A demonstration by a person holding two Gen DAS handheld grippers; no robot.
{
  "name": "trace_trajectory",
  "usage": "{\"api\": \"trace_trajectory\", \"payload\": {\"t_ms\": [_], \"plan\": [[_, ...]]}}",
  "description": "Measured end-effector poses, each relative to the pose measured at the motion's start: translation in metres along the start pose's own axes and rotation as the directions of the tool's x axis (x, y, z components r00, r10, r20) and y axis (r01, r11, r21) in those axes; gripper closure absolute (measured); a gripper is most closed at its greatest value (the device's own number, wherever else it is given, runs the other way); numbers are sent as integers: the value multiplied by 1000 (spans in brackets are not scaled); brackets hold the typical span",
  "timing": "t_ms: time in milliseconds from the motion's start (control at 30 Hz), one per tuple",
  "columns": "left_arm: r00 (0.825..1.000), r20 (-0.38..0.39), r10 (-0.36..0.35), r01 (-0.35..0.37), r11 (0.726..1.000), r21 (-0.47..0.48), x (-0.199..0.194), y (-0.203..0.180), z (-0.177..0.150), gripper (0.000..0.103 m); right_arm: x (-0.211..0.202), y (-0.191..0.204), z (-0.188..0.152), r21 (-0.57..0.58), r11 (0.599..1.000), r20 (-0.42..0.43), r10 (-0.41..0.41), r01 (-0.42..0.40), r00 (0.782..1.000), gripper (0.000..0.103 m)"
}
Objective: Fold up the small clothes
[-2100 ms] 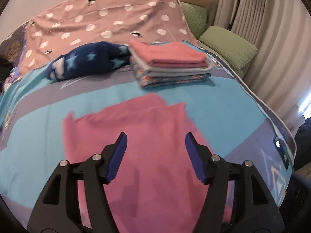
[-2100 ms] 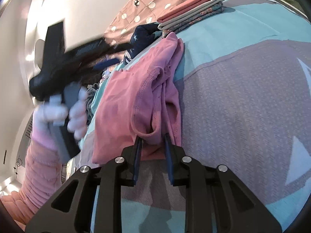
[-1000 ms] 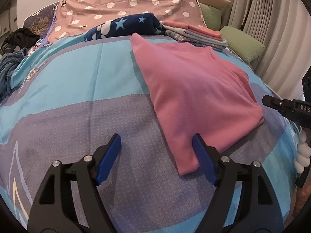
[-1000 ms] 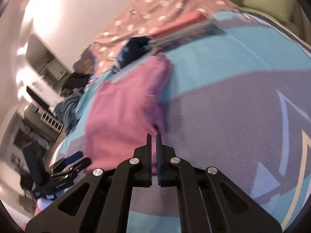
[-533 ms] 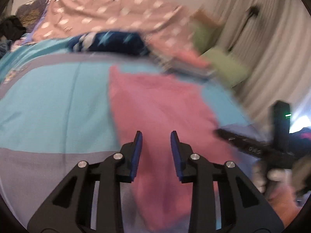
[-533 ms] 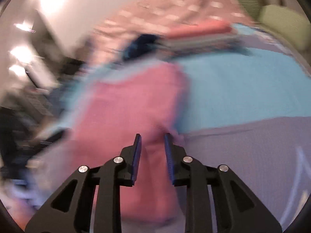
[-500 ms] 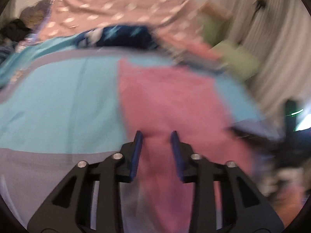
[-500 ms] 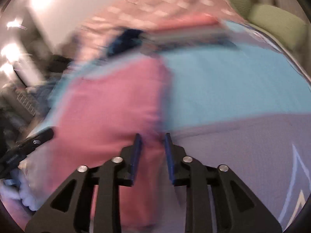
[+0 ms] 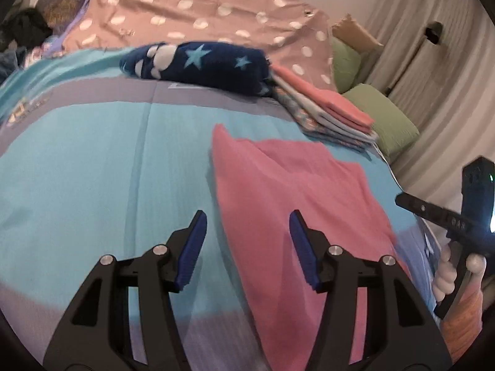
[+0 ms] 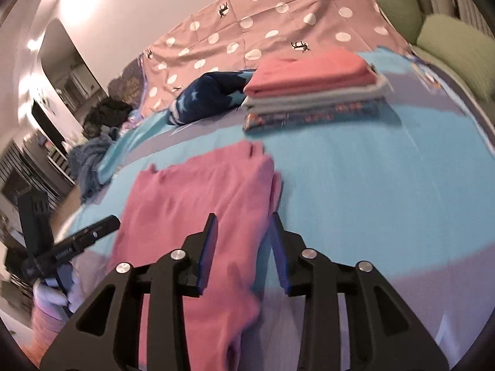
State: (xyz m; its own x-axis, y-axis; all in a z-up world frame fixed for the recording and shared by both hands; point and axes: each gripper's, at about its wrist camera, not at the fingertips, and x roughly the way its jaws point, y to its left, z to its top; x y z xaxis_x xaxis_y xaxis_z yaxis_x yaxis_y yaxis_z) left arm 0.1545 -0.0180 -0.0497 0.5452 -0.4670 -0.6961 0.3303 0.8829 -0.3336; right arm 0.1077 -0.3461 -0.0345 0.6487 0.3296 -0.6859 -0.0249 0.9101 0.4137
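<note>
A pink garment (image 9: 297, 198) lies folded lengthwise on the blue and grey bedspread (image 9: 92, 167); it also shows in the right wrist view (image 10: 198, 198). My left gripper (image 9: 246, 244) is open and empty, hovering over the garment's left edge. My right gripper (image 10: 243, 249) is open and empty, hovering over the garment's right edge. Each gripper shows in the other's view: the right one at the right edge (image 9: 445, 216), the left one at the left edge (image 10: 62, 247).
A stack of folded clothes (image 10: 312, 89) with a coral piece on top lies beyond the garment, also in the left wrist view (image 9: 328, 105). A navy star-print bundle (image 9: 198, 65) lies beside it. A dotted brown sheet (image 10: 263, 24) and green pillows (image 9: 389, 123) are behind.
Both grippers have opened wider since half a second ago. The pink garment, earlier held by the right gripper, now lies folded and flat on the bed.
</note>
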Motion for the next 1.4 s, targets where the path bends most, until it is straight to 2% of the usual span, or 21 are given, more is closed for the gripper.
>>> {"api": "trace_trajectory", "payload": {"t_ms": [67, 133, 167, 200, 233, 267, 367, 467, 533, 700, 833, 900, 1000, 1033, 1067, 1100, 1167, 1233, 1300, 1367, 1400], "plan": [[999, -27, -22, 20, 998, -59, 20, 15, 17, 48, 23, -4, 11, 4, 1000, -46, 23, -23, 999, 59], [994, -34, -99, 95, 990, -104, 36, 26, 28, 67, 42, -9, 17, 9, 999, -76, 54, -54, 996, 59], [986, -26, -162, 158, 980, -119, 41, 30, 30, 92, 51, -10, 19, 8, 998, -80, 68, -68, 994, 70], [980, -15, -198, 195, 973, -125, 44, 33, 30, 96, 61, -15, 20, 8, 999, -70, 46, -45, 996, 85], [986, -5, -164, 163, 981, -104, 50, 38, 27, 96, 68, -21, 20, 20, 1000, -63, 22, -21, 998, 96], [993, -13, -115, 114, 990, -84, 56, 40, 23, 96, 77, -34, 18, 57, 998, -45, 41, -38, 998, 101], [988, -26, -151, 145, 976, -161, 65, 55, 22, 95, 80, -60, 13, 189, 970, -26, 163, -156, 986, 102], [994, -23, -105, 101, 987, -121, 64, 46, 22, 94, 78, -53, 11, 156, 978, -20, 142, -137, 990, 101], [994, -14, -108, 106, 987, -124, 62, 46, 20, 93, 72, -51, 9, 146, 979, 2, 140, -139, 990, 99], [993, 65, -96, 108, 974, -198, 34, 58, 13, 77, 34, -50, -8, 173, 979, 45, 100, -106, 994, 87], [971, 62, -231, 239, 957, -168, -6, 43, -11, 68, -9, -34, -50, 105, 979, 19, 172, -173, 985, 87], [967, 35, -251, 253, 963, -89, -27, 21, -32, 54, -26, -25, -75, 73, 981, -9, 183, -182, 983, 86], [961, -43, -273, 274, 962, 7, -41, -7, -70, 49, -41, -11, -112, 56, 969, -78, 244, -240, 967, 83], [962, -61, -266, 268, 963, 24, -41, -12, -81, 48, -39, -5, -123, 35, 969, -120, 247, -245, 962, 78], [974, -70, -217, 220, 974, 50, -39, -17, -93, 48, -36, 1, -132, 5, 973, -143, 229, -231, 963, 76], [981, -99, -167, 175, 982, 71, -34, -20, -103, 50, -40, 6, -136, -22, 977, -116, 210, -214, 971, 76], [988, -82, -131, 139, 986, 91, -41, -26, -104, 51, -45, 12, -133, -27, 981, -127, 188, -193, 974, 76], [994, -49, -96, 101, 990, 100, -51, -31, -101, 53, -58, 14, -123, -13, 979, -83, 199, -201, 976, 75], [997, -33, -74, 78, 987, 138, -57, -38, -100, 53, -67, 14, -114, -22, 981, -44, 193, -194, 980, 68], [997, -22, -71, 74, 988, 138, -59, -40, -98, 50, -71, 10, -102, -24, 988, -14, 154, -154, 988, 49], [997, -19, -73, 74, 988, 137, -59, -41, -95, 47, -67, 7, -96, -18, 990, -16, 140, -141, 990, 48]]}}
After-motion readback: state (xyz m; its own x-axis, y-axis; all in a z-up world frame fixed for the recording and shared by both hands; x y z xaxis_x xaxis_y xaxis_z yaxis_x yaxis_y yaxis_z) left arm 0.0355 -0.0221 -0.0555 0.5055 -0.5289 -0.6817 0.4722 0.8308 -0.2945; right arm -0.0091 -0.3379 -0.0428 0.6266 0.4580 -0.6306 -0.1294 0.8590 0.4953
